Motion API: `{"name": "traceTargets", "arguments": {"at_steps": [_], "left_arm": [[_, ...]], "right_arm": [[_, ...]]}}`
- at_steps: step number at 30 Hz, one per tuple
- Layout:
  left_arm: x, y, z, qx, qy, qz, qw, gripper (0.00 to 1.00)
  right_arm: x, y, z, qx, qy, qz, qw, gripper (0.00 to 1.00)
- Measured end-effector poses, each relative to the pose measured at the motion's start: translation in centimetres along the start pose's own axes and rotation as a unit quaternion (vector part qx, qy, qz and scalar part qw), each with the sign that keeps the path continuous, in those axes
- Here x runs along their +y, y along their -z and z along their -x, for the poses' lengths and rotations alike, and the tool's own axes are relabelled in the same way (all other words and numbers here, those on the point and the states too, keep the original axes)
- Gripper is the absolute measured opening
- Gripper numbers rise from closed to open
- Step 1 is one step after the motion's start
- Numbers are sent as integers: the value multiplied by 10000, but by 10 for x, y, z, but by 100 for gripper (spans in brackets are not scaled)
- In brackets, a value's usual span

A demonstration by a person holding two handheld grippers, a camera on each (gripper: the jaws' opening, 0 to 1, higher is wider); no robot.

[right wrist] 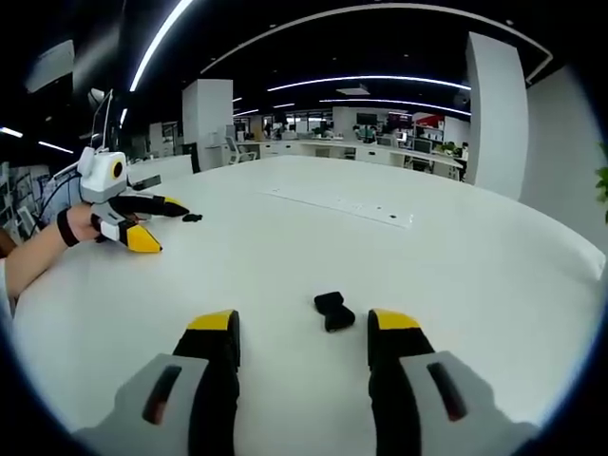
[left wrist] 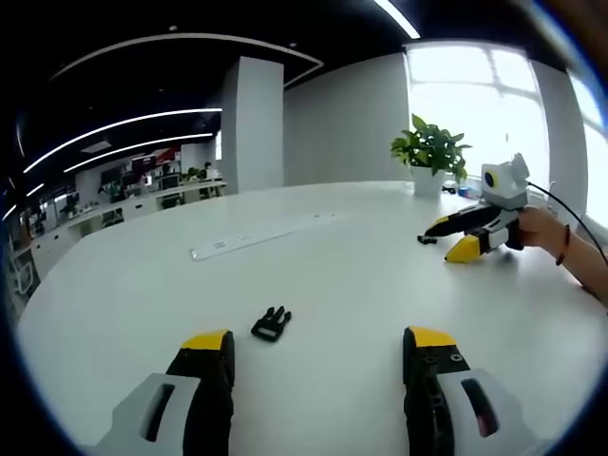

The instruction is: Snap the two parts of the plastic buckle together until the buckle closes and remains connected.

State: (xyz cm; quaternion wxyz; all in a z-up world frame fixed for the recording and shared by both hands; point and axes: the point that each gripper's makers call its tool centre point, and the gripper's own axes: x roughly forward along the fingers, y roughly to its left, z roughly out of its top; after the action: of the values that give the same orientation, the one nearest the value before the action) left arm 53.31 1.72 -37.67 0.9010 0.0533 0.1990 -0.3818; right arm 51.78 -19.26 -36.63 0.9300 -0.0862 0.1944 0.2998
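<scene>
A black pronged buckle part (left wrist: 272, 324) lies on the white table (left wrist: 332, 275), just ahead of my left gripper (left wrist: 319, 339), whose jaws stand open and wide apart with nothing between them. The other black buckle part (right wrist: 333, 311) lies close in front of my right gripper (right wrist: 302, 323), slightly right of centre between its open, empty jaws. Across the table, the right gripper (left wrist: 445, 239) shows in a person's hand with its buckle part (left wrist: 427, 239) at its tips. The left gripper (right wrist: 163, 228) appears likewise, with the pronged part (right wrist: 192, 218) beside it.
A long flat white strip (left wrist: 261, 236) (right wrist: 337, 204) lies on the table between the two grippers. A potted plant (left wrist: 432, 152) stands at the table's edge by the window. A white pillar (left wrist: 253, 123) and office desks are beyond the table.
</scene>
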Motion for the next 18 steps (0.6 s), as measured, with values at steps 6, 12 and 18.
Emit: {"name": "traceTargets", "arguments": {"at_steps": [6, 12, 18], "left_arm": [[-3, 0, -1, -13, 92, -43, 9999, 68], [-6, 0, 0, -30, 135, -82, 9999, 64], [-7, 0, 1, -32, 154, -89, 9998, 61]], "right_arm": [[2, 2, 0, -4, -36, 17, 10000, 54], [5, 2, 0, -37, -104, 71, 9999, 51], [9, 5, 2, -30, -124, 68, 9999, 49]]}}
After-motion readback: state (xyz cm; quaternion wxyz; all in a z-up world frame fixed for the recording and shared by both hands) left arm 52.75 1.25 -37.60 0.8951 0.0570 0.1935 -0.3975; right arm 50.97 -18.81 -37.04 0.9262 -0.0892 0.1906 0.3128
